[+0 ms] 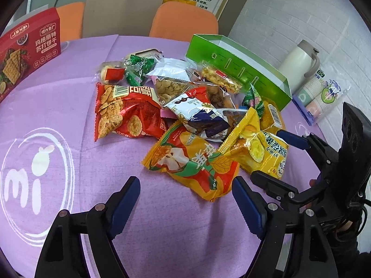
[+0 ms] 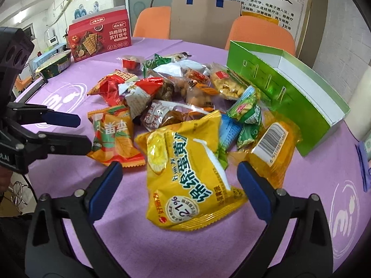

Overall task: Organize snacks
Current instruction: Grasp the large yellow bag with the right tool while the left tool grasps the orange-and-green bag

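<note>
Lying lengthwise toward the open right claw (image 2: 179,173), yellow packet (image 2: 187,173); left claw (image 1: 186,194) open too.

Under my tongs the purple tablecloth (image 1: 69,106) is matt woven cloth with creases pressed into it. The yellow packet (image 2: 185,169) and the orange packet (image 1: 192,162) are glossy, crinkled plastic film that catches the light. The green box (image 2: 289,102) is shiny coated card, plain white inside; the red biscuit box (image 1: 27,53) is smoother printed card. My blue finger pads (image 1: 125,199) look like ridged matt plastic on black arms with metal rivets.
</note>
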`<action>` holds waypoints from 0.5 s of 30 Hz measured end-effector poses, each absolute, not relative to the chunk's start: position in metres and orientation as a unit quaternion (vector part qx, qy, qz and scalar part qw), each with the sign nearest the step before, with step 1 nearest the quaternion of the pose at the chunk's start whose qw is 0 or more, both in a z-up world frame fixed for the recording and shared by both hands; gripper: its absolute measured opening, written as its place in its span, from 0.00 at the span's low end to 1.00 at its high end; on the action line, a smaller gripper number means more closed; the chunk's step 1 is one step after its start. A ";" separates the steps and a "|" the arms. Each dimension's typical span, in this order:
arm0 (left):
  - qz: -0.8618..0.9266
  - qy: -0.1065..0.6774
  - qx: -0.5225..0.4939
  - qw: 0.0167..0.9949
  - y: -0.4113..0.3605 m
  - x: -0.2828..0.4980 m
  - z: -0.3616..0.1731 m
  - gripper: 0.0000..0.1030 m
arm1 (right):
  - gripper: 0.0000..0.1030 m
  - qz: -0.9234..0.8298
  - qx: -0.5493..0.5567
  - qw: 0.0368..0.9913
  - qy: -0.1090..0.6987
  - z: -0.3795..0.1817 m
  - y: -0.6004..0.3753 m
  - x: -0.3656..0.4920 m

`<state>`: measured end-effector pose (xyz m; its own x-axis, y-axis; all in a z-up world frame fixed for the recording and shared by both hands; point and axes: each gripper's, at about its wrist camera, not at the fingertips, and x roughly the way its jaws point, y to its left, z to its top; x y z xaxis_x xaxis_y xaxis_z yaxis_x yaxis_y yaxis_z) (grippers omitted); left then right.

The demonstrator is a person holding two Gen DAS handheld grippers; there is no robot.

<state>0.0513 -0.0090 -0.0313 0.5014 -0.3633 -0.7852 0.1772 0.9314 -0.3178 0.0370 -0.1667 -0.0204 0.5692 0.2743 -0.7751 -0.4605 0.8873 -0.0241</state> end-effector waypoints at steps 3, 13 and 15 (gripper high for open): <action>-0.167 0.477 -0.106 0.856 -0.008 0.054 -0.034 0.65 | 0.71 0.197 -0.089 0.879 0.425 -0.024 -0.172 0.024; -0.149 0.499 -0.154 0.840 -0.014 0.075 -0.045 0.82 | 0.72 0.185 -0.050 0.879 0.437 -0.024 -0.174 0.019; -0.138 0.497 -0.158 0.842 -0.019 0.080 -0.044 0.83 | 0.72 0.186 -0.044 0.878 0.438 -0.024 -0.176 0.016</action>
<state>0.0803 -0.0185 -0.0441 0.4670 -0.3888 -0.7942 0.0751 0.9124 -0.4024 0.0157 -0.1759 -0.0241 0.5470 0.2874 -0.7862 -0.3648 0.9272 0.0852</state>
